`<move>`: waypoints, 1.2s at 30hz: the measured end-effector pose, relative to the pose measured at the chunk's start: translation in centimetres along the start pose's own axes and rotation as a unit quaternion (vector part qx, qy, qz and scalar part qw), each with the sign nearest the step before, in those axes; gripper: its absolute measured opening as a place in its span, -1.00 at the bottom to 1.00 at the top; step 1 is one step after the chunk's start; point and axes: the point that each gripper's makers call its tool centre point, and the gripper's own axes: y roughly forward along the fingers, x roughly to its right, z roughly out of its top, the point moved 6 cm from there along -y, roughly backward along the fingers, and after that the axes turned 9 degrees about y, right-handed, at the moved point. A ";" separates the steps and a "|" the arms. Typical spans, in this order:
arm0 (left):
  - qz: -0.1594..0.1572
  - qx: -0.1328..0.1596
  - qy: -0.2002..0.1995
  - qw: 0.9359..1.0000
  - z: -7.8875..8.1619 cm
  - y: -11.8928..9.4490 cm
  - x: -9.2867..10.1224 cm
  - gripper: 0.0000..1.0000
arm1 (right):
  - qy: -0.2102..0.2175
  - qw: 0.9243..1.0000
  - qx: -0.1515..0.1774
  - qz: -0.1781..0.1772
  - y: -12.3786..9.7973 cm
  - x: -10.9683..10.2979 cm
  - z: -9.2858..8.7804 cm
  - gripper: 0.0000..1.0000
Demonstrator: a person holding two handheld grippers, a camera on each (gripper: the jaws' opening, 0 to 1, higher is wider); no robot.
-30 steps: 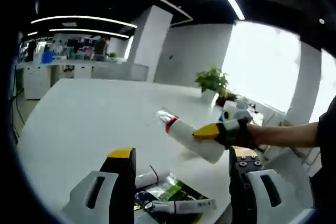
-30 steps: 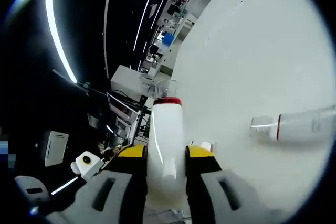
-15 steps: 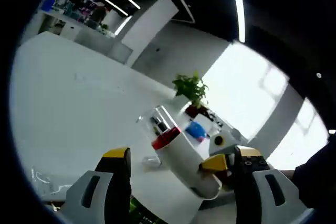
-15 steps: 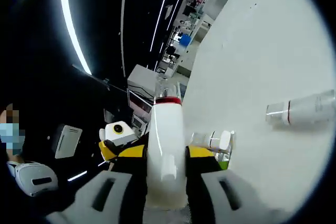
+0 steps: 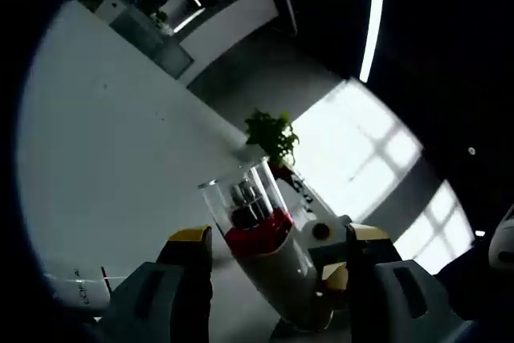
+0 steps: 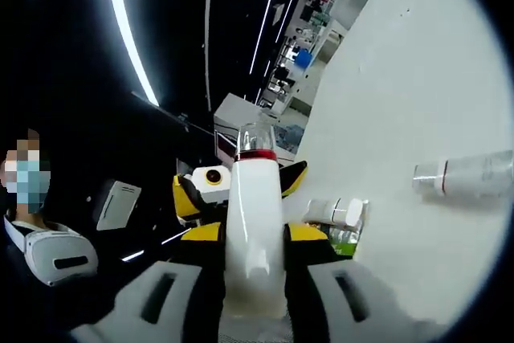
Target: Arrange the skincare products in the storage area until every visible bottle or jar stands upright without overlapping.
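A white bottle (image 6: 253, 230) with a red band and a clear cap stands out along my right gripper (image 6: 253, 237), which is shut on its body. In the left gripper view the same bottle (image 5: 269, 267) leans between the wide-apart jaws of my left gripper (image 5: 277, 237), which is open; the right gripper's yellow tip (image 5: 332, 274) holds it from the right. Behind the bottle a yellow finger of the left gripper (image 6: 185, 198) shows. A second white bottle (image 6: 470, 176) with a red band lies on its side on the white table (image 6: 401, 102).
A small white tube (image 6: 333, 212) and a green packet (image 6: 345, 240) lie by the right gripper. Another tube (image 5: 72, 296) lies at the lower left. A potted plant (image 5: 271, 134) stands at the table's far side. A person wearing a headset (image 6: 52, 255) is on the left.
The left gripper has closed in on the held bottle, which now sits between its open jaws and looks larger. In the right gripper view the left gripper has risen behind the bottle.
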 end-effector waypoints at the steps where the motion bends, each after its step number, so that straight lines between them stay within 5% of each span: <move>1: 0.015 0.010 0.000 1.000 0.1 0.2 -0.1 0.29 | 0.003 1.000 0.001 0.002 -0.1 0.1 0.1 -0.46; 13: 0.017 0.038 -0.038 0.998 -0.6 1.1 0.6 -0.32 | 0.002 0.999 -0.025 0.037 -1.9 0.4 0.6 -0.46; 15: 0.009 0.051 -0.072 0.996 -0.6 1.2 1.1 -0.38 | -0.011 0.999 -0.031 0.039 -2.2 0.4 0.6 -0.45; 18: 0.004 0.053 -0.066 0.996 -0.9 1.4 1.5 -0.41 | -0.045 0.997 -0.052 0.037 -2.4 0.4 0.3 -0.45; 30: 0.028 0.046 0.005 0.999 -1.3 1.4 2.9 -0.42 | -0.135 0.985 -0.098 0.033 -2.9 0.7 -0.4 -0.44; 36: 0.044 0.035 0.071 0.996 -1.6 1.4 3.4 -0.41 | -0.231 0.964 -0.130 -0.012 -2.6 1.0 -1.0 -0.43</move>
